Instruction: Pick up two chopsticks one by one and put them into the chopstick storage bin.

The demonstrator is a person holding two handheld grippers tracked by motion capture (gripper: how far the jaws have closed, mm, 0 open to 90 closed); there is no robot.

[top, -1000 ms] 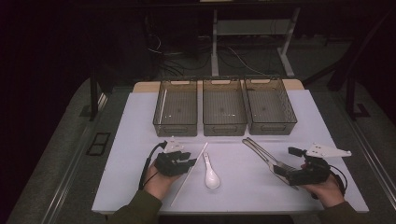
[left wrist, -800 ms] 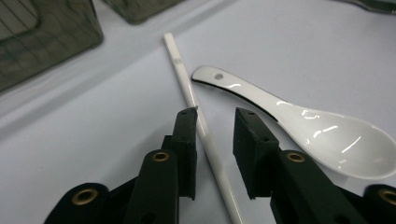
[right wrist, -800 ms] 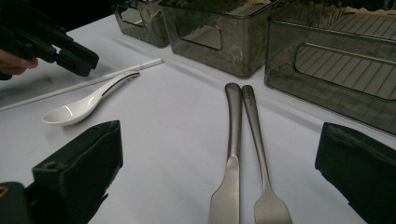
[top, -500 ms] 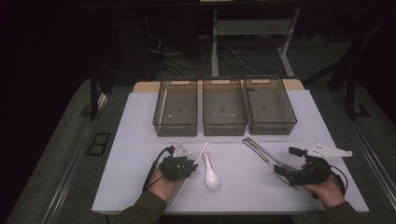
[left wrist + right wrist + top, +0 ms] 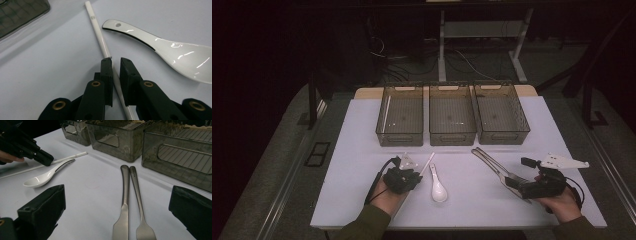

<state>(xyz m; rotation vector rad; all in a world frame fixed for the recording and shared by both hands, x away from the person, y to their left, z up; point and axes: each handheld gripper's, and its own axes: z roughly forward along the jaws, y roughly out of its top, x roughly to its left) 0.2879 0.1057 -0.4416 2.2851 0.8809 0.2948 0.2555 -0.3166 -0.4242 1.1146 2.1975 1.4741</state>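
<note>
Pinching the chopstick (image 5: pixel 98 35) low on its shaft with the left gripper (image 5: pixel 116 60), having just been closing the jaws onto it from both sides. Gripping it flat on the table (image 5: pixel 362 190), not lifted yet (thin round stick, so probably coming in low and along its length to stop it rolling away). Pointing its far end toward the left bin (image 5: pixel 399 137). Judging this as the grasp step of sorting cutlery into bins.

Leaving the spoon (image 5: pixel 175 53) just beside the chopstick on the right, handle tip near the shaft but apart from it. Expecting a straight lift to clear it; risking a nudge to the spoon with any sideways drag.

Keeping the right gripper (image 5: pixel 514 184) parked near the front right of the table, jaws spread wide and pinching nothing. Aiming it along the knife (image 5: pixel 124 195) and fork (image 5: pixel 137 192), lying side by side and touching or nearly so, handles toward the right bin (image 5: pixel 504 136) (likely lined up for the next pick, though hard to grab one without the other).

Noting three bins in a row along the far edge, middle bin (image 5: pixel 452 137) between the other two, walls close together. Seeing open white surface between the bins and the cutlery, so plenty of room to carry forward. Minding the front table edge close behind both hands, and bin rims to clear on the way in.
</note>
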